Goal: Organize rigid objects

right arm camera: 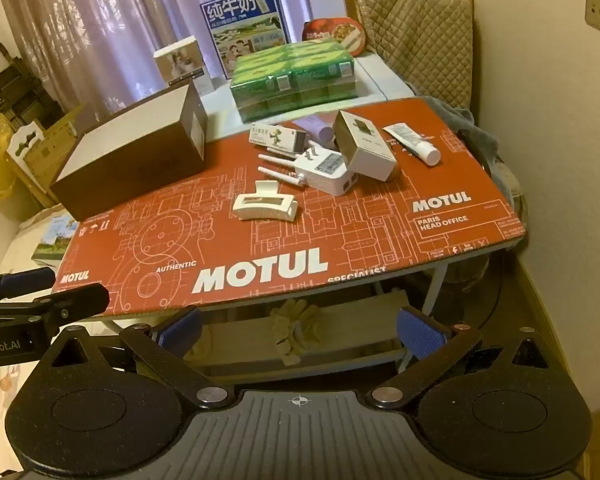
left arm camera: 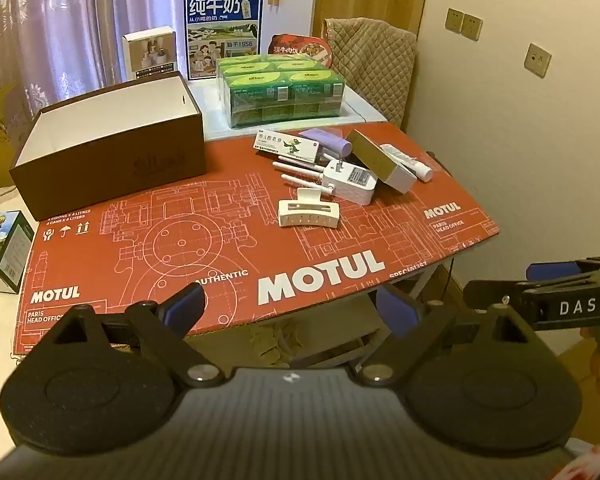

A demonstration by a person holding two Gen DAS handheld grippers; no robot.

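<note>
Left wrist view: left tongs (left arm camera: pixel 296 312) spread wide, nothing between them, hanging off the near edge of the counter (left arm camera: pixel 236 280).
Right tongs (right arm camera: pixel 300 330): spread wide, nothing between them, also off the near edge.
Brown box (left arm camera: pixel 112 152): open, far left corner.
Hair claw (left arm camera: pixel 309 212): mid-counter, alone.
Wi-Fi extender (left arm camera: pixel 350 182): behind the claw, touching a white-and-gold box (left arm camera: pixel 380 160).
Ointment carton (left arm camera: pixel 288 145), lilac tube (left arm camera: pixel 326 141), white tube (left arm camera: pixel 410 162): far right cluster.

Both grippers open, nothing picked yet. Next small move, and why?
Probably bring the right gripper forward and down over the white hair claw: it lies nearest, apart from the pile, and the brown box is open and empty. Both grippers hang short of the red mat.
</note>
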